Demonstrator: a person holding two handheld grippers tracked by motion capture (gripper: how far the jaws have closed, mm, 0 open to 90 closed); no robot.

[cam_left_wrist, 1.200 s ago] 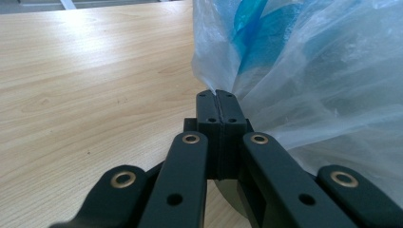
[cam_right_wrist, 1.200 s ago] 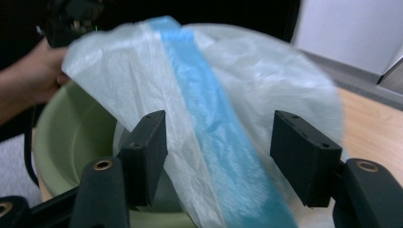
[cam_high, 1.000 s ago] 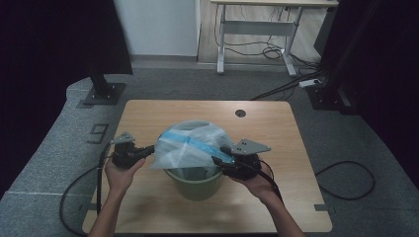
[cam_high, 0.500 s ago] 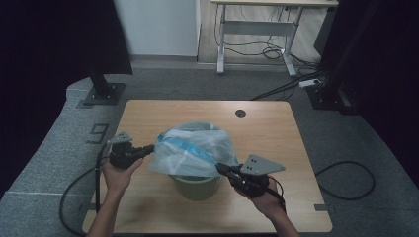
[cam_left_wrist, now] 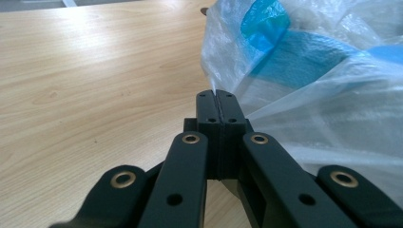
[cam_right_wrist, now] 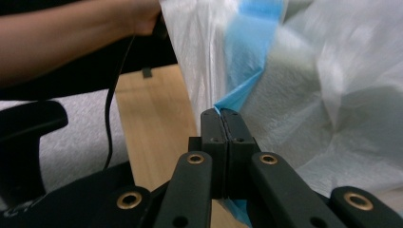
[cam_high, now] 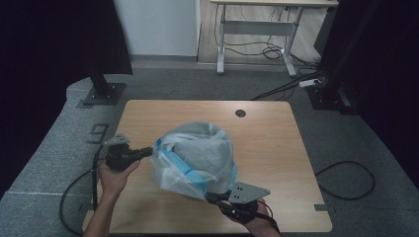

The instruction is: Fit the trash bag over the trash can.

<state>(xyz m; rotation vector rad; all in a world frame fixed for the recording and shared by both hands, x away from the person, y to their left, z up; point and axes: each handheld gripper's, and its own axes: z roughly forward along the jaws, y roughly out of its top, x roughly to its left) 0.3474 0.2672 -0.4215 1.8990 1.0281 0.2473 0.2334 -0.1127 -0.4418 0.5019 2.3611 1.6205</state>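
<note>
A translucent white plastic bag with a blue band lies puffed up on the middle of the wooden table. My left gripper is at the bag's left side, shut on its thin edge. In the left gripper view the jaws meet with the bag's film pinched at their tips. My right gripper is near the table's front edge, shut on the bag's lower rim. The right gripper view shows the blue hem caught between the closed tips, with the bag spread beyond them.
A round cable hole sits near the table's far edge. A second desk with cables beneath stands at the back. A black stand base is on the floor at far left. A cable loop lies to the right.
My right gripper has moved toward the near edge and down and has shut on the bag's rim. The bag now drapes lower and hides the green bin. The left gripper has stayed put.
</note>
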